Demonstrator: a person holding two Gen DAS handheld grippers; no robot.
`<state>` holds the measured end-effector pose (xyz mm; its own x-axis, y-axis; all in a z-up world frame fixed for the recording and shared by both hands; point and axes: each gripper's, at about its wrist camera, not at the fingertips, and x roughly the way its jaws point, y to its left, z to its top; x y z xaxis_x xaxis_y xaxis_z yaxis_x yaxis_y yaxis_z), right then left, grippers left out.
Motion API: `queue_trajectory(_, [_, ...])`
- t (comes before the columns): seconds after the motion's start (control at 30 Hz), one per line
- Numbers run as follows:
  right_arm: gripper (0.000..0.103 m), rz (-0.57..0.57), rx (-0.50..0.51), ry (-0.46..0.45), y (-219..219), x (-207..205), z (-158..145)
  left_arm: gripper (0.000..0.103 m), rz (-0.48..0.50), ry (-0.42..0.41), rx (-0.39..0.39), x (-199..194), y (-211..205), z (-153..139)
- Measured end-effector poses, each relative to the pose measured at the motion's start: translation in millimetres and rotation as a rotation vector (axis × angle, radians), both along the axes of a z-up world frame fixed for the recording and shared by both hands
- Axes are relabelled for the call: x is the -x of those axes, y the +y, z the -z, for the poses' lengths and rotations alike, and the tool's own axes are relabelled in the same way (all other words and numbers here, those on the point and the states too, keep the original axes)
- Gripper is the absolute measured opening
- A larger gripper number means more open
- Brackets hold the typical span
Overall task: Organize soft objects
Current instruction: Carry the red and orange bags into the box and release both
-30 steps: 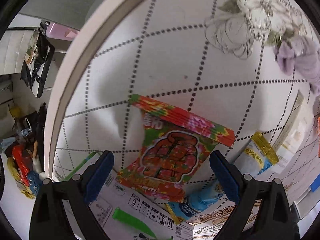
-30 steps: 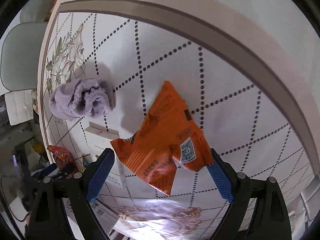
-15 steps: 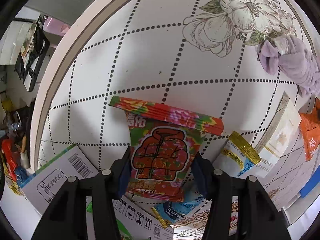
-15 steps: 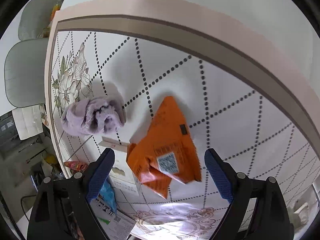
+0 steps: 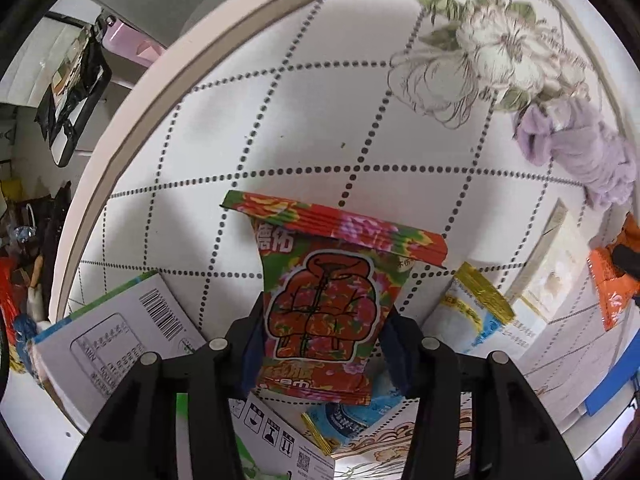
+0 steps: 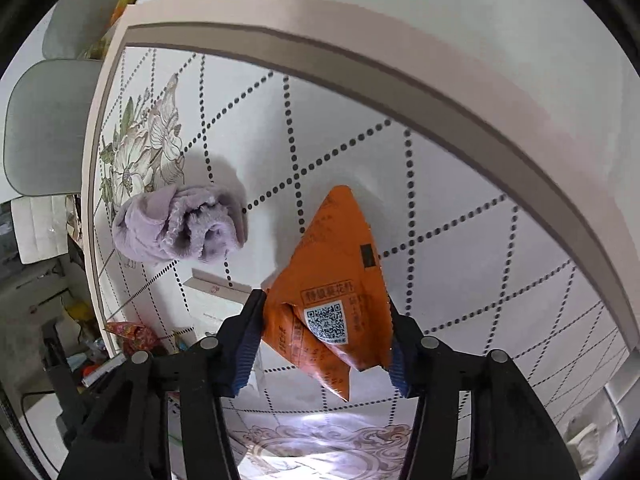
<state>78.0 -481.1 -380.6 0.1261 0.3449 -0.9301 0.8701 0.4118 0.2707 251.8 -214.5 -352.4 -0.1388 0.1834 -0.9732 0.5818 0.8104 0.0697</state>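
A flowered red packet [image 5: 320, 312] with a drawn padded jacket is gripped by the left gripper [image 5: 324, 344]; its jaws have just been closing and are now pressed on both sides of the packet, which is held above the tablecloth [image 5: 248, 128]. White Chinese characters can be seen on its upper left, and only "em" is readable at the bottom. An orange packet [image 6: 332, 304] with a QR code and Chinese lettering is clamped by the right gripper [image 6: 324, 344], whose jaws were also closing. A lilac fluffy cloth [image 6: 180, 224] is lying near it. A white box [image 5: 120, 344] with a barcode is seen beside the left gripper.
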Motion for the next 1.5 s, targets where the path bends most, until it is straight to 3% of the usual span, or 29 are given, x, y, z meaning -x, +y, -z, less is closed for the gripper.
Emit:
queue_trajectory(0.23, [0.053,-0.065,0.016,-0.079,5,11,-38,0.047,-0.076,-0.030,0.143,4,12,-49])
queue_trajectory(0.53, [0.053,-0.301,0.102,-0.237,63,3,-132,0.047,-0.098,-0.115,0.353,37,30,-145])
queue_trajectory(0.73, [0.053,-0.454,0.095,-0.325,138,-8,-179,0.047,-0.205,-0.172,0.474,60,94,-207])
queue_trajectory(0.9, [0.053,-0.578,0.075,-0.378,216,-20,-204,0.047,-0.313,-0.220,0.507,73,172,-232])
queue_trajectory(1.07, [0.053,-0.700,0.060,-0.387,298,-36,-210,0.047,-0.423,-0.248,0.462,76,260,-233])
queue_trajectory(1.23, [0.053,-0.847,0.075,-0.327,378,-54,-193,0.047,-0.542,-0.229,0.382,59,337,-201])
queue_trajectory(1.5, [0.053,-0.953,0.130,-0.175,434,-75,-139,0.047,-0.554,-0.149,0.275,23,371,-125])
